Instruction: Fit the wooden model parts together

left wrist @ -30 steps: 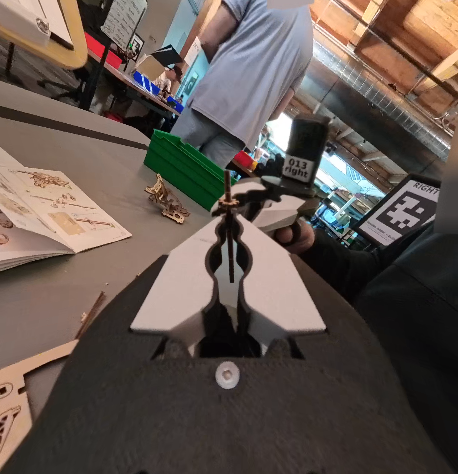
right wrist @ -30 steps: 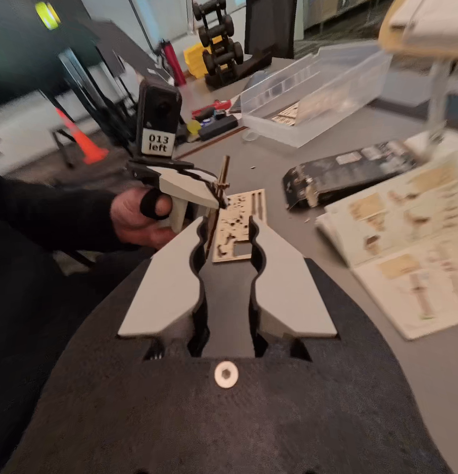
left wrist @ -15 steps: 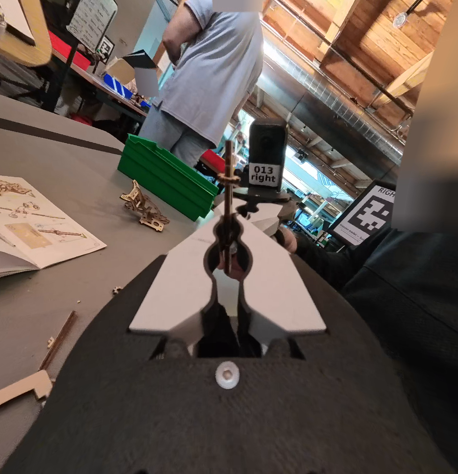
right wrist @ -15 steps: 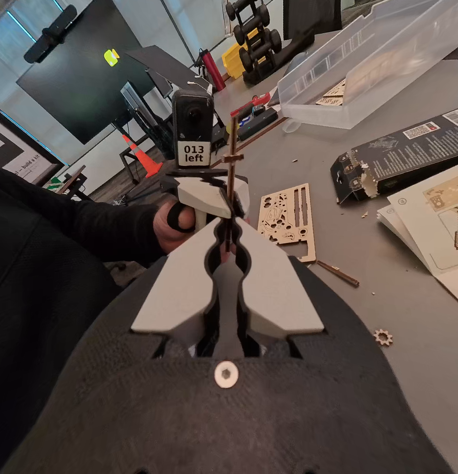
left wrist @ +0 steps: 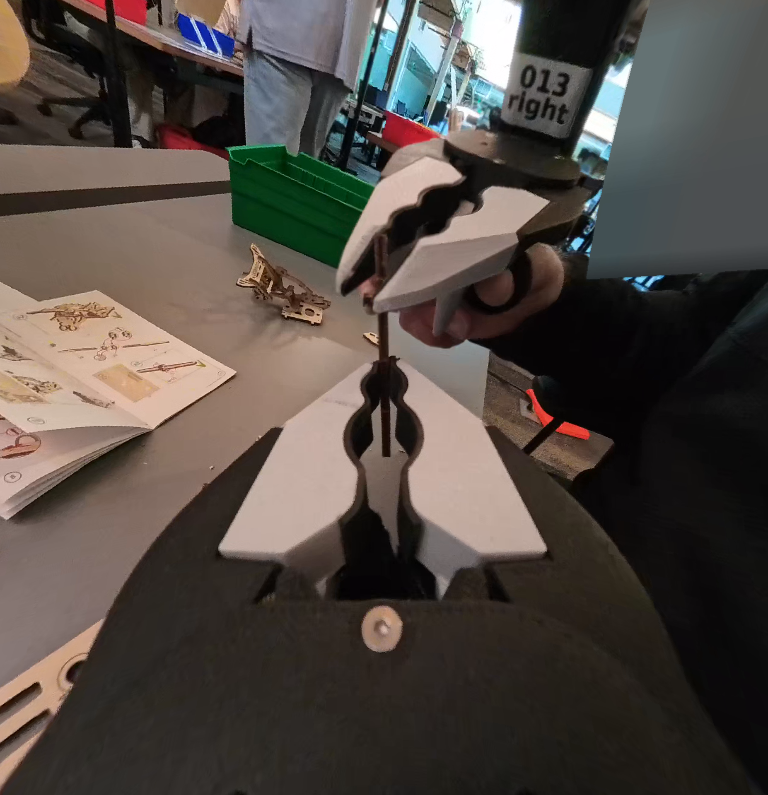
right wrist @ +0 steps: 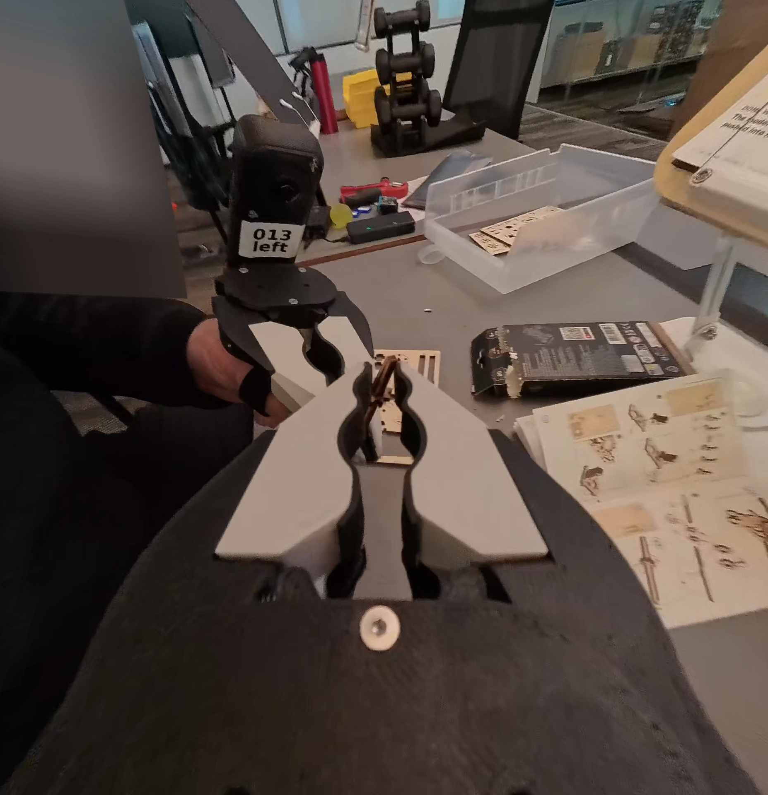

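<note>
Left tool [left wrist: 384, 372] is clenched on a thin wooden rod [left wrist: 383, 340] at frame centre, the rod standing near upright. Right tool [left wrist: 365, 292], above it, grips the same rod's upper end — both tools hold one part above the bench [left wrist: 115, 241] near its front edge. Bare bench lies between the open booklet [left wrist: 85, 370] at left and the small assembled wooden frame [left wrist: 279, 288] — just before the green bin [left wrist: 287, 206].
</note>
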Available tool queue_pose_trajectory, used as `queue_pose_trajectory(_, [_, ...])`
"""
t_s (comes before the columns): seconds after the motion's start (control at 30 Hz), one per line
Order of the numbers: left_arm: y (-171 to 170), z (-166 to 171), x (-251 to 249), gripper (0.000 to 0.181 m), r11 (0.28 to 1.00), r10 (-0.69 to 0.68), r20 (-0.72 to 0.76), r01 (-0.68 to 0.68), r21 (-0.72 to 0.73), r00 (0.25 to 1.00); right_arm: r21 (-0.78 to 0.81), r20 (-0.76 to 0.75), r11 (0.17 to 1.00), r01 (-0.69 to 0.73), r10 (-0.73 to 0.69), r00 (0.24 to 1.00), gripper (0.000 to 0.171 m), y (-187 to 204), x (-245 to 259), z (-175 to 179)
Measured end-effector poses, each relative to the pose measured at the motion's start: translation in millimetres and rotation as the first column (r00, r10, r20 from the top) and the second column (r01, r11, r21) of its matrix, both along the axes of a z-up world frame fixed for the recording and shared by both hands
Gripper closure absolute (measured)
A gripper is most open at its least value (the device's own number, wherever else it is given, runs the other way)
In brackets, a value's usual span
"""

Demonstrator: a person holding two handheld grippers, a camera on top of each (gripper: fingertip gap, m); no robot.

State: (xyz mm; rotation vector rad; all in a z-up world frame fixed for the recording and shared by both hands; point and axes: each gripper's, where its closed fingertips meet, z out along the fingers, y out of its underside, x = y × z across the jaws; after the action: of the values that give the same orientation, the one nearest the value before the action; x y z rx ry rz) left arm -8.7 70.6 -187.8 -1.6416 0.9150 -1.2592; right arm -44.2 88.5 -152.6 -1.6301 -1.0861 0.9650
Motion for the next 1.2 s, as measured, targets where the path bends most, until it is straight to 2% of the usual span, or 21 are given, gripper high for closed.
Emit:
queue_pose_trajectory(0.2, [-1.3,4.2,3.0,0.18,1.0,0.012,0.037,-0.012,0.002,0.999,-0.125,-0.141,0.992,-0.021,0.004,0.99,0.168,-2.6,1.4,3.3])
queue_pose_trajectory(0.43, [-3.7,9.8,5.1,0.18,1.0,0.011,0.057,-0.012,0.01,0.998,-0.311,-0.339,0.942,-0.127,0.015,0.941,0.169,-3.8,1.8,7.7])
queue_pose_trajectory(0.5, [-5.4,8.5,5.0,0.18,1.0,-0.003,0.042,0.002,0.028,0.999,-0.289,-0.34,0.947,-0.142,0.037,0.94,0.169,-6.2,1.4,7.6])
queue_pose_trajectory(0.57, [-4.6,9.3,2.7,0.18,0.999,-0.004,0.056,0.002,0.036,0.998,-0.23,-0.319,0.959,-0.164,0.085,0.944,0.156,-11.7,1.7,10.9])
queue_pose_trajectory(0.67, [-5.6,6.8,2.4,0.18,0.997,-0.012,0.035,0.009,0.077,0.999,-0.125,-0.241,0.983,-0.138,0.104,0.965,0.158,-13.3,3.1,8.5])
queue_pose_trajectory(0.8, [-4.8,12.2,-0.8,0.18,0.994,-0.006,0.056,0.0,0.112,0.998,-0.076,-0.23,0.993,-0.095,0.075,0.97,0.156,-10.3,8.9,11.5])
queue_pose_trajectory(1.2, [-3.6,9.4,-0.2,0.18,0.977,0.024,-0.018,-0.019,0.21,1.0,-0.094,-0.252,0.99,-0.103,0.077,0.965,0.16,-14.0,4.6,11.7])
